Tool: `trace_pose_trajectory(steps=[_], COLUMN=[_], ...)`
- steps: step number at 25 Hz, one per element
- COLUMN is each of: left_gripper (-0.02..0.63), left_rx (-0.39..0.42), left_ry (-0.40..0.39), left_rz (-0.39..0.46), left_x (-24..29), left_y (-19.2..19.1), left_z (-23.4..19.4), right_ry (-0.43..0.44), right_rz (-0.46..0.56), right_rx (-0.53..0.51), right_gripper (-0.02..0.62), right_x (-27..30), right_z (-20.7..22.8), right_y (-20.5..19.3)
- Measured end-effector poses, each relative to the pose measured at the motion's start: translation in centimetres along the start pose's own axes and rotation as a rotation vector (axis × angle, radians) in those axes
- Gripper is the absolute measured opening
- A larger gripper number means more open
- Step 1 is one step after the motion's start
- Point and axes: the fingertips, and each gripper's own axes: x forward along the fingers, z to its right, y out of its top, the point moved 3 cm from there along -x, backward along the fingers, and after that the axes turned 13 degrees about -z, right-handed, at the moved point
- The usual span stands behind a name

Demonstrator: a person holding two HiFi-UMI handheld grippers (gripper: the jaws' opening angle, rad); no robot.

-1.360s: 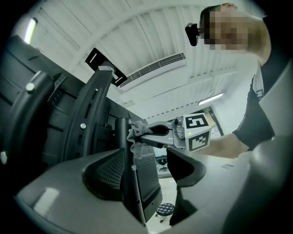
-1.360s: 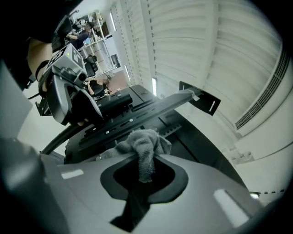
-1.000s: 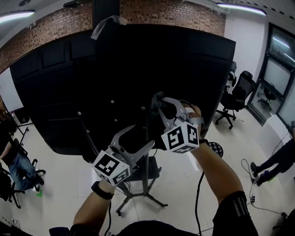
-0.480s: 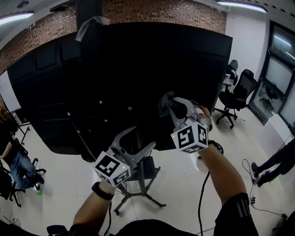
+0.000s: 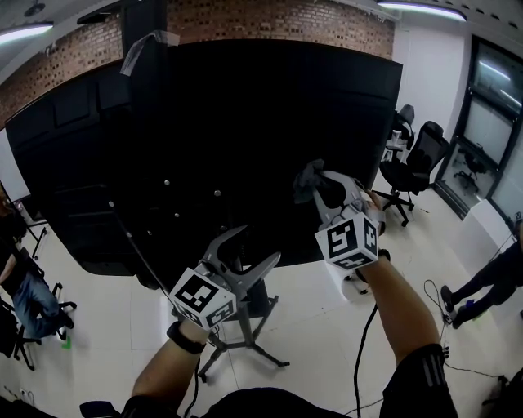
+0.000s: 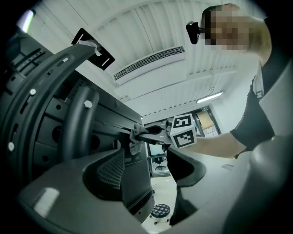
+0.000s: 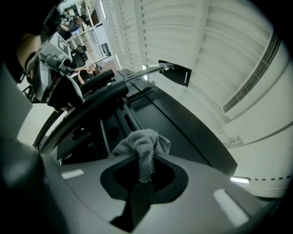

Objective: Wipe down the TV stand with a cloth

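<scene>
legs of a seated person (image 5: 26,295) show at the far left edge of the head view, on the pale floor (image 5: 319,326). next comes the broad black back of a tv (image 5: 212,131), which fills the middle of that view under a brick wall (image 5: 278,18).

low and left of centre, the left gripper (image 5: 257,243) points up at the lower edge of the tv, just above the tv stand (image 5: 245,322), whose post and splayed legs rest on the floor. in the left gripper view its jaws are spread wide with nothing between them (image 6: 151,176); the stand's dark column (image 6: 78,125) rises at the left, and a round stool (image 6: 160,211) sits on the floor beyond.

to the right and higher, the right gripper (image 5: 313,184) pinches a grey cloth (image 5: 309,178) at its tips. the right gripper view shows the jaws pressed together (image 7: 143,159) on the cloth (image 7: 143,145), which bunches above them and hangs a short tail down between them. the cloth is held up against the black back of the tv, well above the stand's legs; whether it touches the panel cannot be told. the left gripper view catches the same cloth (image 6: 135,137) at the right gripper's tips.

further right, black office chairs (image 5: 417,159) stand by the windows, and a standing person's legs (image 5: 482,286) show at the far right edge.
</scene>
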Motion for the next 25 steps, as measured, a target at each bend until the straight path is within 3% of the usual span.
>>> trace_pose_trajectory(steps=[8,14,19,25], left_gripper=[0.313,0.311,0.311,0.311], left_rx=[-0.010,-0.026,-0.040,-0.040], left_ry=[0.061,0.127,0.141,0.098], left_rz=[-0.007,-0.020,-0.023,-0.018], left_x=[-3.0,-5.4,-5.4,-3.5], left_y=[-0.8,-1.6,-2.2,-2.1], left_z=[-1.5,-3.1,-3.6,-2.6], right_ry=[0.117,0.154,0.153,0.115], right_rz=[0.146,0.186,0.181,0.112], right_rx=[-0.062,-0.120,-0.135,-0.125], right_gripper=[0.034,0.034,0.034,0.034], right_x=[-0.4,2.0,2.6,2.0], right_z=[-6.9,-11.0,-11.1,-9.0], right_y=[5.9,8.6,8.1,3.7])
